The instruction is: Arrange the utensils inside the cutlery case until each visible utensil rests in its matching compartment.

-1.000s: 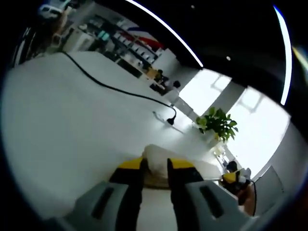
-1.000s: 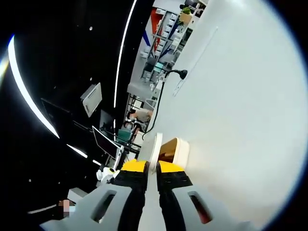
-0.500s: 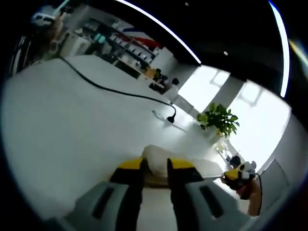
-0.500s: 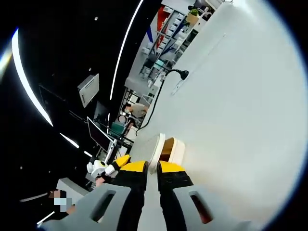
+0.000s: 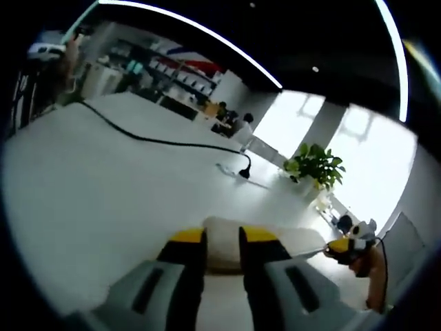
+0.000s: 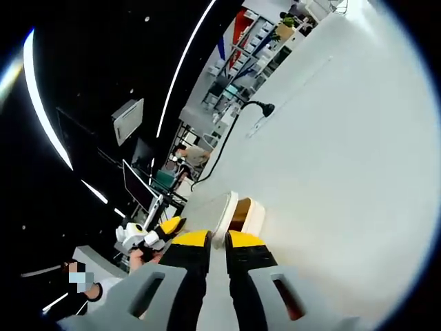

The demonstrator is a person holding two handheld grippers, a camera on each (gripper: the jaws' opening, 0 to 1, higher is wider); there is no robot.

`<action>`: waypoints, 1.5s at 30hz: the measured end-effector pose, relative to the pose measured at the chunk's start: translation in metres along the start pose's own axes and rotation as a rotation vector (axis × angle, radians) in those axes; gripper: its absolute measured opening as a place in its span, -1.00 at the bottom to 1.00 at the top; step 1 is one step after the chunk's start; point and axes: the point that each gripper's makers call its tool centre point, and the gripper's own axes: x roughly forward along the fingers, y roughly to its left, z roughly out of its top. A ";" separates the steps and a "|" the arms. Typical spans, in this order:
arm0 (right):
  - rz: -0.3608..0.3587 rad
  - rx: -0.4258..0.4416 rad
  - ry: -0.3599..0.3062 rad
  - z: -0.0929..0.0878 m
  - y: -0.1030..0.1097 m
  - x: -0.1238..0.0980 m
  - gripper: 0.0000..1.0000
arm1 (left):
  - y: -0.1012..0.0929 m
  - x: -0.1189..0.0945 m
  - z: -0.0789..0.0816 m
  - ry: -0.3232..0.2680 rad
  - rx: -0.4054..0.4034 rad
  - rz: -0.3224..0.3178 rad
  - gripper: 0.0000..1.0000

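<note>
A white cutlery case [image 5: 296, 240] lies low on the white table [image 5: 83, 186], and its near edge sits between the yellow-tipped jaws of my left gripper [image 5: 222, 240], which is shut on it. The right gripper [image 5: 342, 246] shows at the case's far right end. In the right gripper view the case [image 6: 249, 215] shows a tan inside beside a thin white wall. That wall runs between the jaws of my right gripper [image 6: 218, 241], shut on it. The left gripper [image 6: 165, 227] shows just to the left. No utensils can be made out.
A black cable [image 5: 158, 140] runs across the table to a plug [image 5: 244, 172]. The same cable [image 6: 231, 138] shows in the right gripper view. A potted plant [image 5: 313, 169] and shelves stand beyond the table's far edge. A hand [image 6: 134, 258] holds the left gripper.
Both cameras have shifted a little. The case stays between both pairs of jaws. Each gripper has come further into the other's view.
</note>
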 end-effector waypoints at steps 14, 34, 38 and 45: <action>-0.041 -0.068 0.006 0.004 -0.010 -0.003 -0.86 | 0.002 0.003 -0.001 -0.008 0.069 0.017 -0.60; -0.102 -0.115 -0.033 0.012 -0.023 -0.007 -0.92 | 0.012 0.003 -0.007 0.005 0.024 0.028 -0.59; -0.081 -0.099 -0.043 0.013 -0.022 -0.004 -0.77 | 0.012 0.005 -0.011 0.020 -0.021 0.011 -0.58; -0.047 -0.112 -0.019 0.012 -0.017 0.002 -0.64 | 0.010 0.003 -0.011 0.024 -0.010 0.023 -0.59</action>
